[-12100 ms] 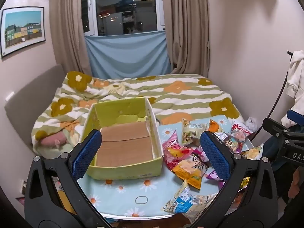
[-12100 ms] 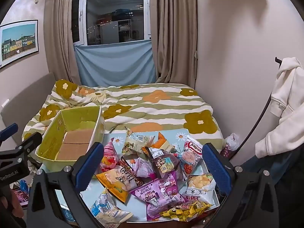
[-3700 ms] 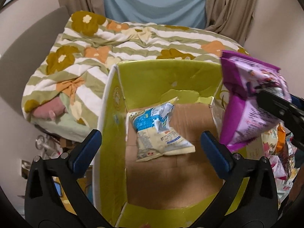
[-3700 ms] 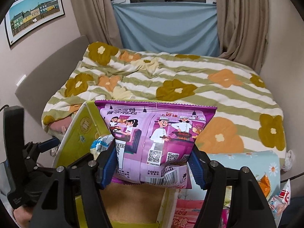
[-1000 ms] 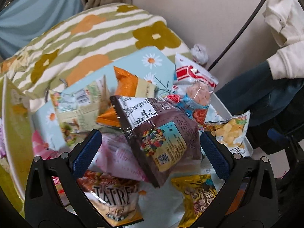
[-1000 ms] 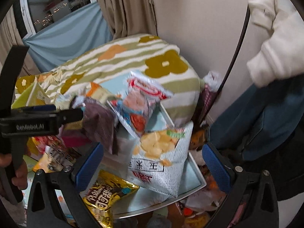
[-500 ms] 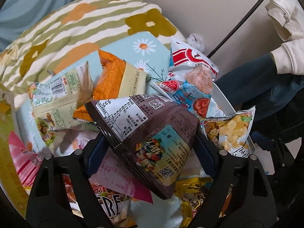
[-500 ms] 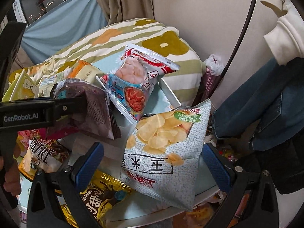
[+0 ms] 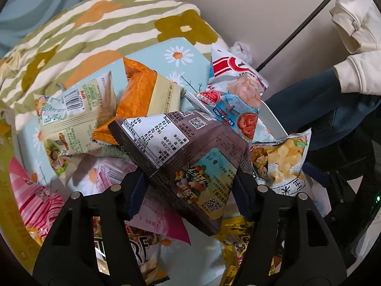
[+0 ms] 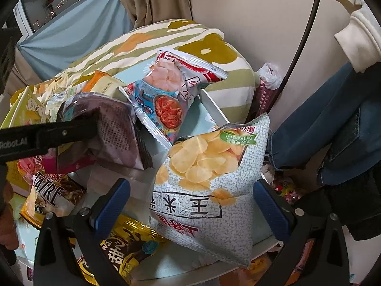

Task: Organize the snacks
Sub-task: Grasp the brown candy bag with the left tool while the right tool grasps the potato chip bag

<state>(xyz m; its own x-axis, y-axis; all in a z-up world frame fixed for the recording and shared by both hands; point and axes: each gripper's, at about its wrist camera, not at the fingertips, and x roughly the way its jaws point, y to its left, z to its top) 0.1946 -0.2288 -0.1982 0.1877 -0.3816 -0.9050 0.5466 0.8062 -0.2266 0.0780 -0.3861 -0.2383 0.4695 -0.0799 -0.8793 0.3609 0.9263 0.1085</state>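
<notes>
My left fingers (image 9: 190, 188) are closing on the brown candy bag (image 9: 183, 157) mid-surface, its long axis slanting away leftward. My right fingers (image 10: 190, 205) stand released astride the grey chip bag (image 10: 209, 186) at the surface's (image 10: 212, 109) right edge. The box is out of view.

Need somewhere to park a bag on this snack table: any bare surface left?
Little. One bare strip of daisy-print tablecloth lies at the far edge, between the orange crinkled packet and the red-and-white shrimp chip bag. A narrow pale gap sits between the brown candy bag, pinched by the closing left hand-held gripper, and the grey potato chip bag. Elsewhere bags overlap.
</notes>
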